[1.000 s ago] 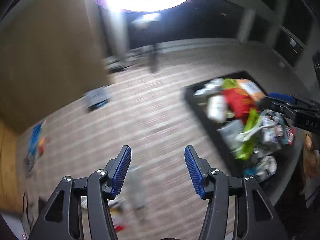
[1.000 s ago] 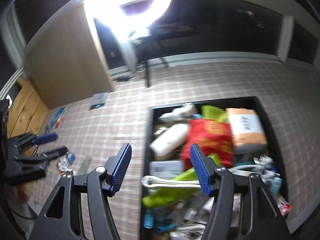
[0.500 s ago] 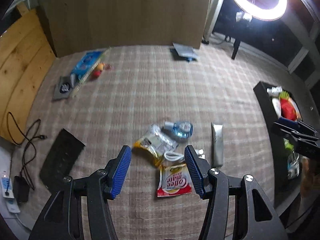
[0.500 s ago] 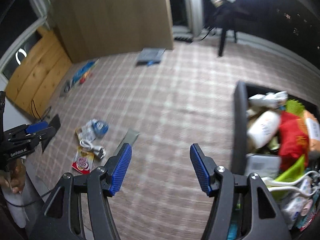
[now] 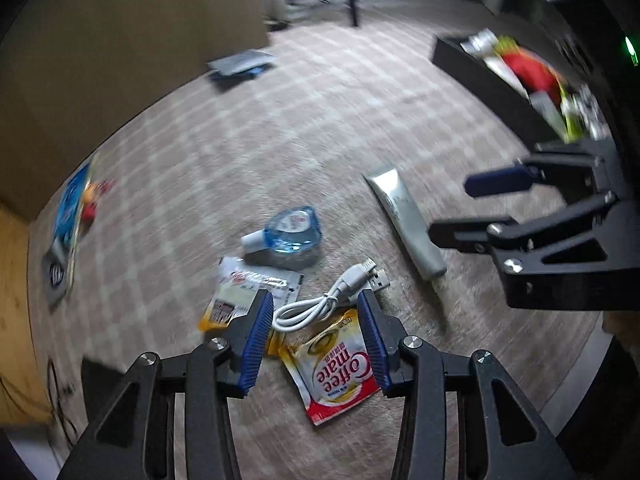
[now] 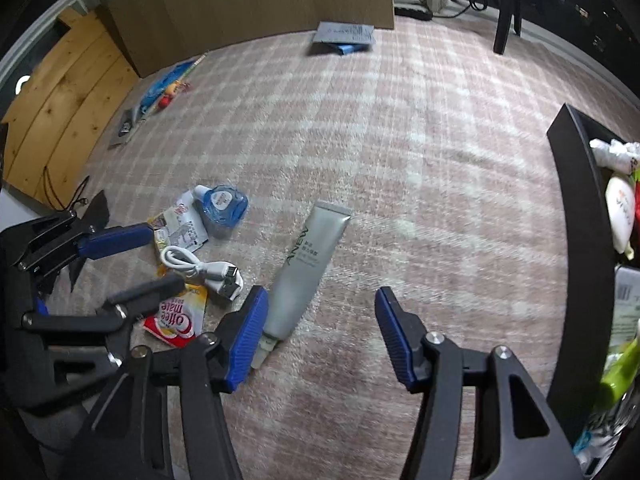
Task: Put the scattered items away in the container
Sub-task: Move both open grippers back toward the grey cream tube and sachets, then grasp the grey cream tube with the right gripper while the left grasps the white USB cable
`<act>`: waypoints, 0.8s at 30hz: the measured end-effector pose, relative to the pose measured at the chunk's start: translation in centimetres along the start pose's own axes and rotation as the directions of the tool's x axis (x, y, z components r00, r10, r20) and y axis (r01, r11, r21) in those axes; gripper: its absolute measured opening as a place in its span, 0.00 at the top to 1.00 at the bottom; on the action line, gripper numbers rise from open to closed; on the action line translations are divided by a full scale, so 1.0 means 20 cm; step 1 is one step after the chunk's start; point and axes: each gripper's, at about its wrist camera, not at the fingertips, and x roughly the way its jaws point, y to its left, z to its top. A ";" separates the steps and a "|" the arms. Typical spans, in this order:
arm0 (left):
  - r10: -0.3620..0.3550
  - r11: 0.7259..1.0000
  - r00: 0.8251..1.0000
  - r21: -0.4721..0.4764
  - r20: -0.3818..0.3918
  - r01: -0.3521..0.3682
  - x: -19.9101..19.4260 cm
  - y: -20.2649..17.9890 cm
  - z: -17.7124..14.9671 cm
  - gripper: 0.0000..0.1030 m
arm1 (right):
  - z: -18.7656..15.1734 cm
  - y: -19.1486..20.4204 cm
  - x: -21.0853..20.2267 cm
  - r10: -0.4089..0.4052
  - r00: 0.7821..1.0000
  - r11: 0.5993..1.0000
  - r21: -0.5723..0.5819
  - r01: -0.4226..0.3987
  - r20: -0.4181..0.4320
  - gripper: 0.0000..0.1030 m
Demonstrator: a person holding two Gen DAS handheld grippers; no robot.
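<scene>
On the checked carpet lies a small pile: a white USB cable (image 5: pixel 320 304), a Coffee mate sachet (image 5: pixel 340 364), a yellow-white sachet (image 5: pixel 244 288) and a blue flat bottle (image 5: pixel 288 232). My left gripper (image 5: pixel 316 336) points down over the cable and the Coffee mate sachet, its jaws closing, and its pads touch nothing. A silver tube (image 6: pixel 308 264) lies just inside the left finger of my right gripper (image 6: pixel 320 320). Its jaws are closing too, with only the tube's cap end near one pad. The black container (image 6: pixel 580 240), full of items, stands at the right.
A blue packet with a grey card (image 6: pixel 160 92) lies far left by the wooden boards. A grey pouch (image 6: pixel 344 34) rests at the back near the cabinet. Black cables (image 5: pixel 60 392) trail at the left edge. A dark stand leg (image 6: pixel 506 12) stands at the back.
Both grippers swung away from the container and came down over the scattered pile. The items are now much closer and larger. The left jaws have narrowed.
</scene>
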 end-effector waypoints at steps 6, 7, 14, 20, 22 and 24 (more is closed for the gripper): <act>-0.002 0.992 0.999 0.130 -0.048 0.008 0.09 -0.04 0.02 0.60 | -0.02 0.04 0.06 -0.017 1.000 1.000 0.013 0.018 -0.022 0.50; -0.007 0.991 0.999 0.135 -0.049 0.013 0.09 -0.04 0.03 0.58 | -0.02 0.04 0.07 -0.022 0.999 1.000 0.015 0.023 -0.024 0.50; -0.043 0.989 0.997 0.142 -0.069 0.052 0.13 -0.03 0.04 0.62 | -0.01 0.07 0.10 -0.074 0.997 0.997 -0.009 0.074 -0.026 0.51; -0.077 0.994 0.995 0.073 -0.057 0.081 0.14 -0.02 0.06 0.74 | 0.03 0.08 0.13 -0.148 0.989 0.987 -0.060 0.147 -0.018 0.71; -0.073 0.995 0.996 0.061 -0.044 0.075 0.13 -0.03 0.05 0.78 | 0.03 0.07 0.13 -0.150 0.989 0.987 -0.066 0.148 -0.018 0.75; -0.069 0.996 0.997 0.047 -0.036 0.071 0.12 -0.03 0.05 0.78 | 0.03 0.07 0.13 -0.150 0.989 0.986 -0.072 0.148 -0.016 0.75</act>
